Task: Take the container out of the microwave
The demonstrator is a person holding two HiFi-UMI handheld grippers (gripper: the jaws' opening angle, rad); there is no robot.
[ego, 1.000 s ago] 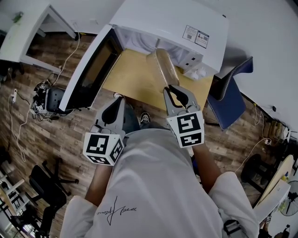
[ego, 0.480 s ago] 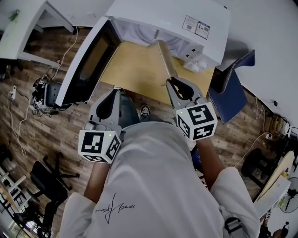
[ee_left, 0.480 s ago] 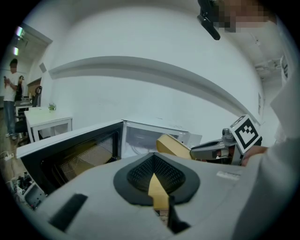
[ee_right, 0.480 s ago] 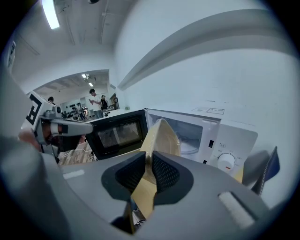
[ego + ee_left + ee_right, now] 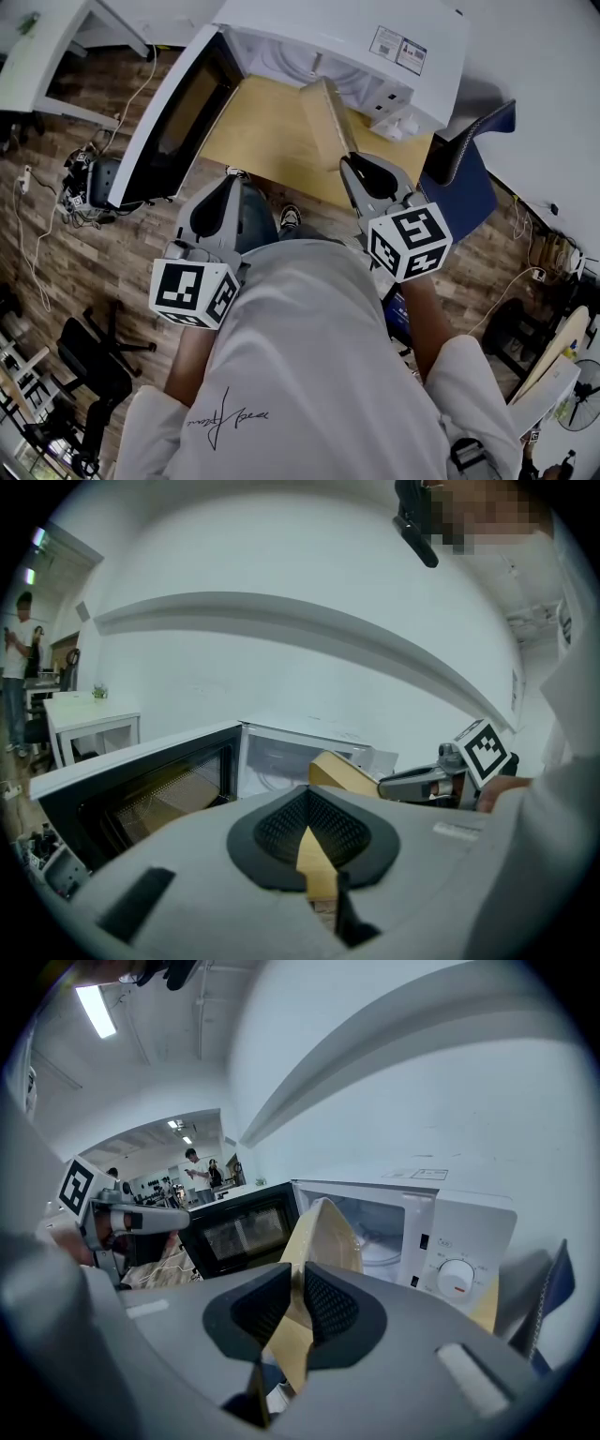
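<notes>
Most looks done: right tongs (image 5: 350, 163) clamp the tan container (image 5: 324, 120), seemingly just outside the open microwave (image 5: 356, 28) at upper centre; left tongs (image 5: 229, 180) closed, empty; set-down remains.

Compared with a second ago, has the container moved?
Yes. Held in the right gripper, the container has rolled from flat to nearly edge-on against the level table. Its far end stays by the microwave opening.

White microwave (image 5: 356, 37) with a black door (image 5: 178, 122). Pale tan container (image 5: 323, 117) and tan table (image 5: 262, 141). Brown wood-plank floor (image 5: 84, 253). Left gripper (image 5: 228, 183) and right gripper (image 5: 354, 164) are grey with black meshed pads (image 5: 328, 1307); their 2 cubes (image 5: 194, 292) are white with black square markers. Blue chair (image 5: 464, 202). White shirt (image 5: 319, 375).
</notes>
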